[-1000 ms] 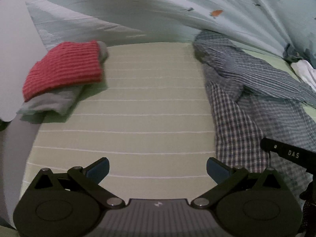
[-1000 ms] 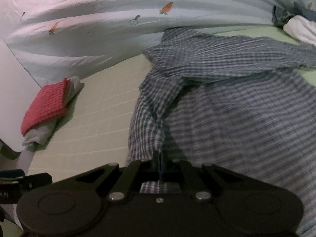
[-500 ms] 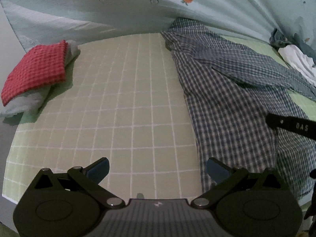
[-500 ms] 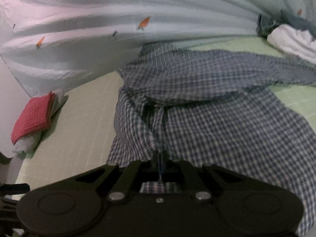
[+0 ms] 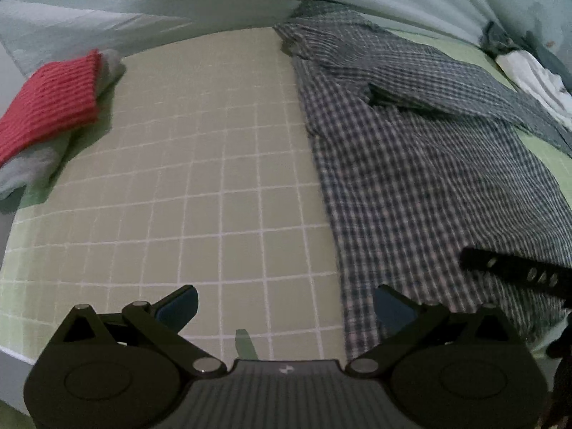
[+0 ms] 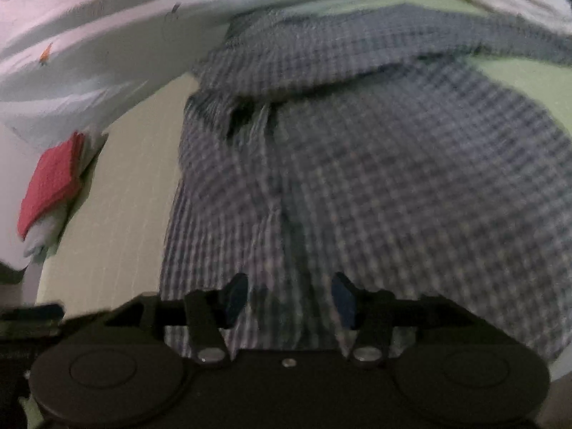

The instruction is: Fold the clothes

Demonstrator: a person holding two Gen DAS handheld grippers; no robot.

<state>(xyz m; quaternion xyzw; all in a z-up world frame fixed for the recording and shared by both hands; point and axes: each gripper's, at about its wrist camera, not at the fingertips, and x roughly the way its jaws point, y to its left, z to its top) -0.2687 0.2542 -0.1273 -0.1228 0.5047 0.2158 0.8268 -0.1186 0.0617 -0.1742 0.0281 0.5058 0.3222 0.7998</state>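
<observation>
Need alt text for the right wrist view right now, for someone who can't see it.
The right gripper is open above a blue checked shirt spread on a green gridded bedsheet. A folded red and grey stack sits far left, under a carrot-print duvet.

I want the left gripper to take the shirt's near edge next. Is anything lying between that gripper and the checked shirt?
Nothing visible is in the way. The left gripper is open over bare grid-patterned sheet, and the checked shirt begins right beside its right finger. The folded red cloth lies far off to the left.
</observation>
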